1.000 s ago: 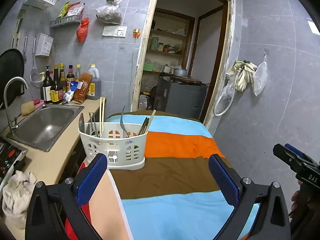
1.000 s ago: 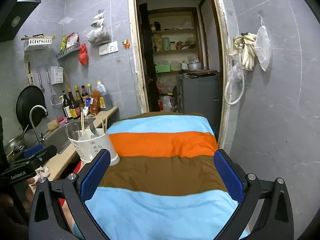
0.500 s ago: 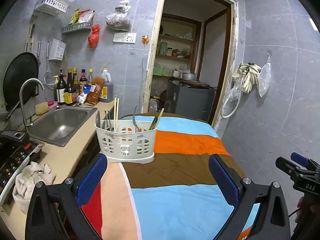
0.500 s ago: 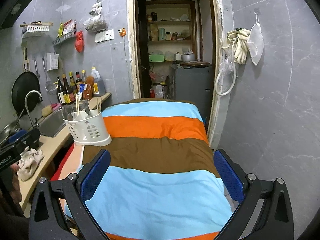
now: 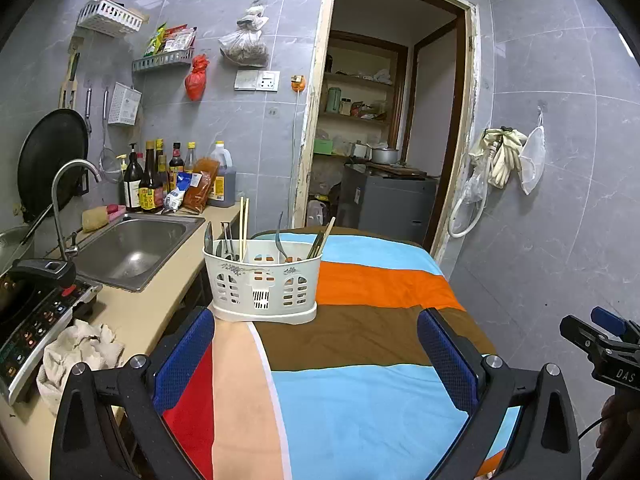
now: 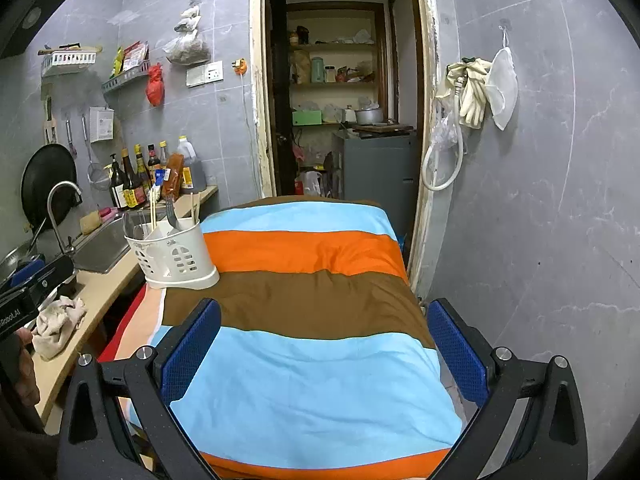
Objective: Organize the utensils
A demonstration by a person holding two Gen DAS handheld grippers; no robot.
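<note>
A white slotted utensil holder (image 5: 264, 284) stands upright at the left edge of the striped cloth (image 5: 360, 380). It holds chopsticks (image 5: 243, 222), a fork (image 5: 280, 238), a knife and more sticks. It also shows in the right wrist view (image 6: 172, 256). My left gripper (image 5: 316, 356) is open and empty, a short way in front of the holder. My right gripper (image 6: 324, 344) is open and empty above the cloth, to the right of the holder.
A counter (image 5: 132, 320) with a steel sink (image 5: 132, 248), tap, induction cooker (image 5: 36, 312) and a rag (image 5: 76, 356) runs along the left. Bottles (image 5: 152, 184) stand at the wall. A doorway (image 5: 380, 140) lies behind the table, a tiled wall to the right.
Both grippers have drawn back and risen from the holder, so it looks smaller and farther. Both stay open and empty.
</note>
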